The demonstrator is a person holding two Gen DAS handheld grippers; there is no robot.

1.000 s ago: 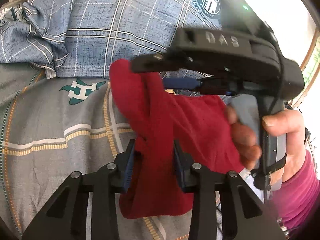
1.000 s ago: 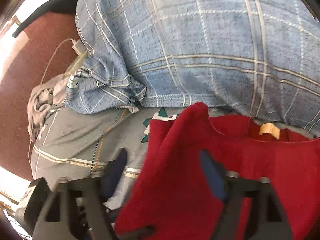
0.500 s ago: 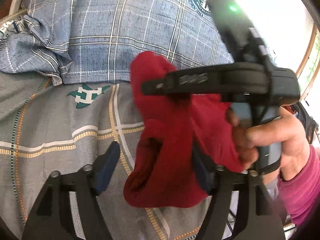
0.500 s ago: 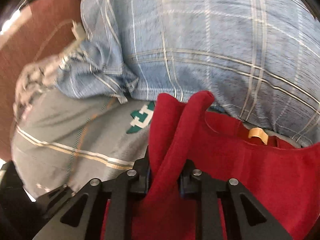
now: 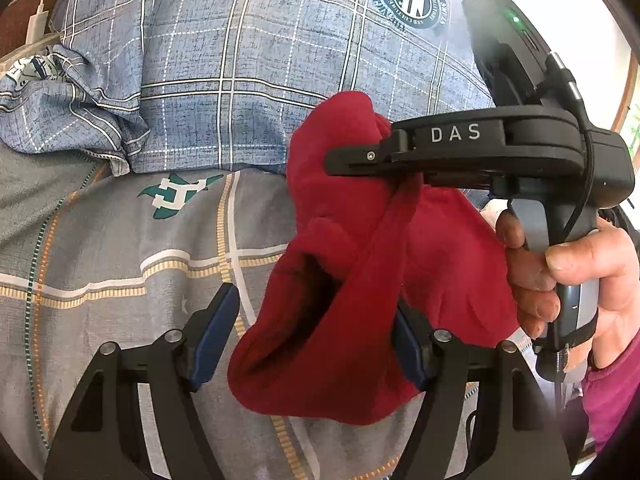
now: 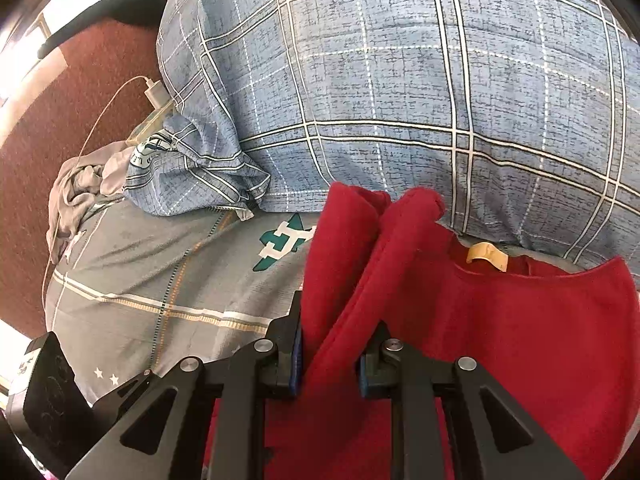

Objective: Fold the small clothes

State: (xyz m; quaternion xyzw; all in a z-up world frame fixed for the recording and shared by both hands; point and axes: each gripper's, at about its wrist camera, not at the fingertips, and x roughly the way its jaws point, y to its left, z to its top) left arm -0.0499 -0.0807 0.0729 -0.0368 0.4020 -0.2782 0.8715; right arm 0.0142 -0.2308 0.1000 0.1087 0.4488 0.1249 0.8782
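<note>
A small red top (image 6: pixel 520 340) with a tan neck label (image 6: pixel 486 256) lies partly on the grey striped bedsheet (image 6: pixel 160 272). My right gripper (image 6: pixel 330 360) is shut on a raised fold of it, with cloth bunched between the blue pads. In the left wrist view a hand (image 5: pixel 560 272) holds that right gripper (image 5: pixel 352 160), and the red top (image 5: pixel 348 280) hangs from it. My left gripper (image 5: pixel 312 340) stands open under the hanging cloth. Its left pad is clear of the fabric and its right pad is half hidden behind it.
A big blue plaid pillow (image 6: pixel 400 100) lies just behind the top. A white charger (image 6: pixel 154 94) with its cable and a crumpled grey cloth (image 6: pixel 80 184) sit at the bed's left edge, above dark red floor. A pink sleeve (image 5: pixel 608 392) is at the right.
My left gripper let go of the red top and opened wide. My right gripper shut on the raised fold and lifted it slightly.
</note>
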